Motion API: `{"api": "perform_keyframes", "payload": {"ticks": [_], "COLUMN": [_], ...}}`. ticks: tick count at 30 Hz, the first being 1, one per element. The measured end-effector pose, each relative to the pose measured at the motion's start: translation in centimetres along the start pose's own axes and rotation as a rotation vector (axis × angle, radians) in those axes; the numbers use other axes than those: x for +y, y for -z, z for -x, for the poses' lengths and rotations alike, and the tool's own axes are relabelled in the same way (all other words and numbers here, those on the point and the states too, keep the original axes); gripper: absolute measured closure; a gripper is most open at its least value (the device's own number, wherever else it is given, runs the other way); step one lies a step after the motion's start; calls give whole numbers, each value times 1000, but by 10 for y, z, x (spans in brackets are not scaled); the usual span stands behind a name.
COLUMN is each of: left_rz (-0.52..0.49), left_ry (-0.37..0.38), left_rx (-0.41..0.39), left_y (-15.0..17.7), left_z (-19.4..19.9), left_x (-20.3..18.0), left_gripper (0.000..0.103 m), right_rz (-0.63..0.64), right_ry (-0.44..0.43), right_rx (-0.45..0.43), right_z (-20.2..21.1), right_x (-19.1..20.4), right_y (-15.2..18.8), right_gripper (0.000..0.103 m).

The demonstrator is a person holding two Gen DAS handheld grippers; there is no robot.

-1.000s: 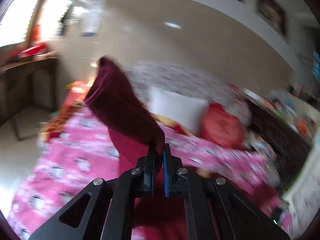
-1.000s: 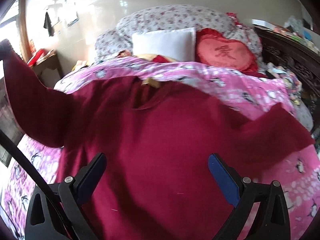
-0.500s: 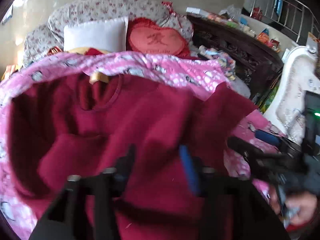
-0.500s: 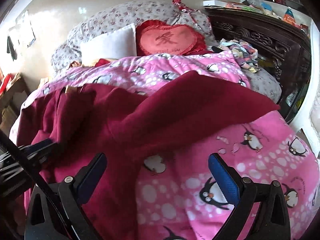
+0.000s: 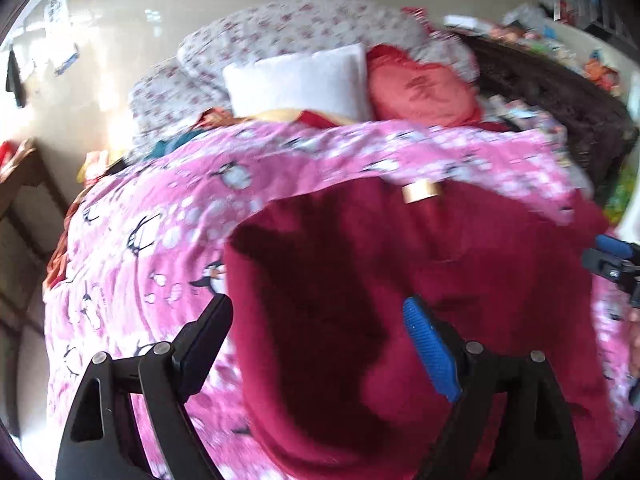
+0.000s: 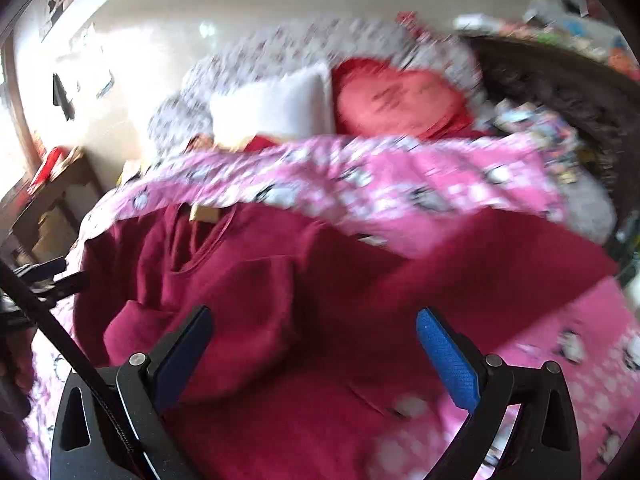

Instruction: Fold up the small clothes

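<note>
A dark red sweater (image 5: 400, 280) lies spread on a pink penguin-print blanket (image 5: 160, 240), neck label toward the pillows. Its left sleeve (image 6: 208, 320) is folded over the chest. The other sleeve (image 6: 500, 256) stretches out to the right across the blanket. My left gripper (image 5: 318, 312) hovers over the sweater's left side, its jaws opening and nothing between them. My right gripper (image 6: 316, 328) stands open above the sweater's middle, gripping nothing. In the left wrist view the right gripper's tip (image 5: 612, 256) shows at the right edge; the left gripper (image 6: 52, 276) shows at the far left of the right wrist view.
A white pillow (image 5: 300, 80), a red heart cushion (image 5: 424, 92) and a floral bolster (image 5: 280, 28) sit at the bed's head. A dark carved wooden headboard (image 5: 560, 92) with clutter runs along the right. A wooden table (image 6: 52, 188) stands at the left by the wall.
My left gripper, shut on the raised sleeve a second ago, swung down, let it go and opened wide. That sleeve now lies folded on the chest. The right gripper's view swung right, then back.
</note>
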State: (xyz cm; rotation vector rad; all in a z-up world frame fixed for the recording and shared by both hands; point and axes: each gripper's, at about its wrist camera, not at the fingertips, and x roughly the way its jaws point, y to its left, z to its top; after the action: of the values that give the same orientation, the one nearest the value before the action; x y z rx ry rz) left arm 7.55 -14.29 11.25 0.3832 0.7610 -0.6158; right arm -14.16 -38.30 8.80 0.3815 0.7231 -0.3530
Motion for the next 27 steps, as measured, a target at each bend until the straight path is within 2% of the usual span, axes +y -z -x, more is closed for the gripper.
{"api": "perform_keyframes", "payload": {"ticks": [1, 2, 3, 4, 5, 6, 8, 10, 12, 15, 17, 18, 19, 20, 21, 22, 24, 27], "left_rz": [8, 19, 25, 41, 62, 83, 112, 166, 212, 282, 291, 289, 290, 301, 313, 314, 312, 312], "left_ry": [-20, -51, -73, -92, -83, -72, -82, -46, -35, -12, -4, -6, -4, 5, 14, 18, 15, 9], "left_rx": [11, 30, 49, 75, 79, 74, 57, 34, 1, -14, 0, -2, -4, -7, -14, -24, -64, -45], "left_y": [1, 4, 5, 6, 8, 9, 11, 12, 17, 23, 22, 22, 22, 21, 20, 20, 20, 29], "left_z": [-7, -17, -22, -29, -32, -34, -34, -32, -29, -30, -35, -34, -32, -27, -19, -13, 5, 18], "left_x": [2, 8, 12, 20, 27, 35, 48, 62, 71, 84, 88, 88, 88, 88, 89, 90, 92, 91], "left_gripper": [19, 39, 75, 84, 85, 87, 89, 89, 90, 90, 89, 87, 87, 85, 79, 75, 62, 58], "right_rz": [2, 30, 62, 115, 132, 134, 118, 125, 152, 215, 186, 160, 129, 100, 83, 84, 134, 257], "right_ry": [-21, -43, -34, 50, 58, 17, -1, 4, 49, 224, 212, 199, 194, 188, 163, 130, 26, -144], "right_rx": [22, 41, 50, 44, 12, -30, -99, -169, -180, -77, 48, 67, 56, 12, -48, -82, -114, -100], "right_z": [-10, -24, -29, -32, -27, -16, 9, 34, 43, 13, -6, -7, -3, 6, 18, 26, 30, 16], "right_x": [5, 13, 19, 28, 30, 30, 25, 20, 15, 5, -8, -13, -17, -18, -13, -6, 25, 89], "right_y": [-3, -5, -5, -6, -7, -8, -11, -10, -2, 20, 29, 29, 28, 24, 19, 16, 3, -10], "right_gripper": [11, 27, 81, 92, 92, 94, 94, 94, 94, 94, 92, 84, 67, 56, 34, 22, 21, 23]}}
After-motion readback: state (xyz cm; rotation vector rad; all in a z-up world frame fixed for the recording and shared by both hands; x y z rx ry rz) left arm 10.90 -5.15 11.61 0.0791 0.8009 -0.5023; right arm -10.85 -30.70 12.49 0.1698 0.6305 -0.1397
